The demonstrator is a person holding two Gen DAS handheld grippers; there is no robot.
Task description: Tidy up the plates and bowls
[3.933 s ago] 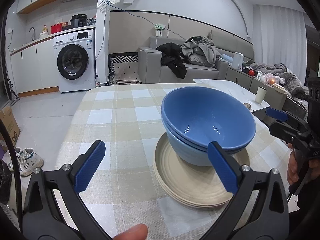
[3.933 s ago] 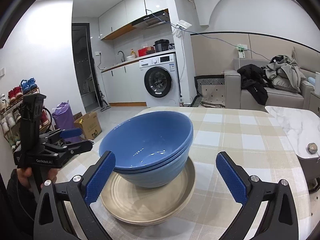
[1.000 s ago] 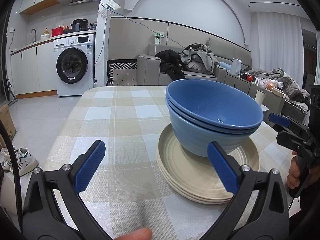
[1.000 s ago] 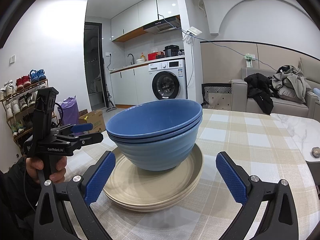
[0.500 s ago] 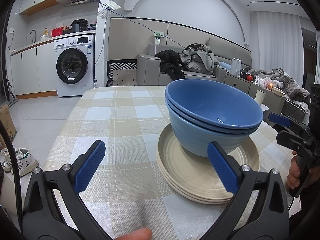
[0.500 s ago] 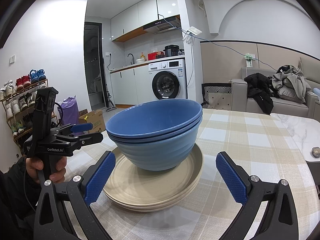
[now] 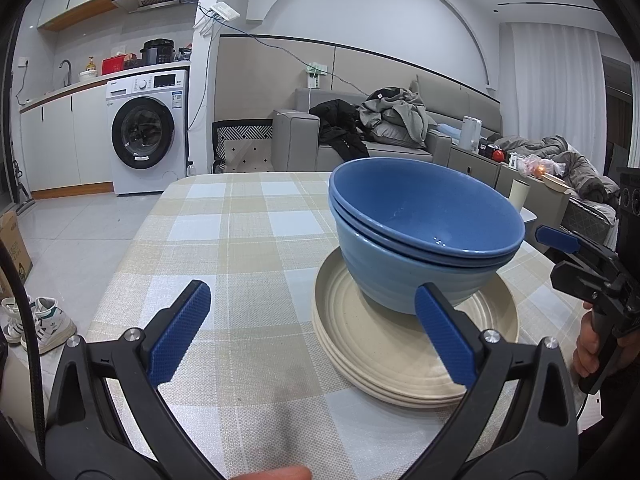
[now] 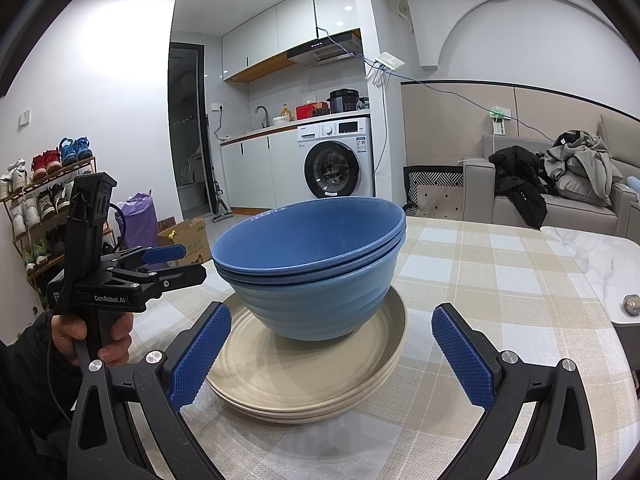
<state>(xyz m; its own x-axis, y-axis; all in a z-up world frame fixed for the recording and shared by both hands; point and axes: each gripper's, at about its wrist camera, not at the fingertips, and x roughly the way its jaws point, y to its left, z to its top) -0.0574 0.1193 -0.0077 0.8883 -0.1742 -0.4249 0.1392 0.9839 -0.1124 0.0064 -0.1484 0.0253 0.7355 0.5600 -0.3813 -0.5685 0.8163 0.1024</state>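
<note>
A stack of blue bowls (image 7: 420, 236) stands nested on a stack of cream plates (image 7: 368, 344) on the checked tablecloth. The bowls (image 8: 316, 264) and plates (image 8: 280, 368) also show in the right wrist view. My left gripper (image 7: 312, 332) is open and empty, a little short of the plates, its right finger near the bowls. My right gripper (image 8: 328, 352) is open and empty, its fingers wide on either side of the plate stack's near edge. Each gripper shows in the other's view: the right one (image 7: 576, 256) and the left one (image 8: 172, 264), both held beside the stack.
The table (image 7: 224, 240) with its checked cloth stretches beyond the stack. A marble side table (image 8: 592, 256) adjoins it on the right. A washing machine (image 7: 144, 136), sofa with clothes (image 7: 380, 124) and shoe rack (image 8: 36, 208) stand in the room.
Nothing has visibly changed in the last second. Since 3.9 s ago both cameras have come lower, looking at the bowls more from the side.
</note>
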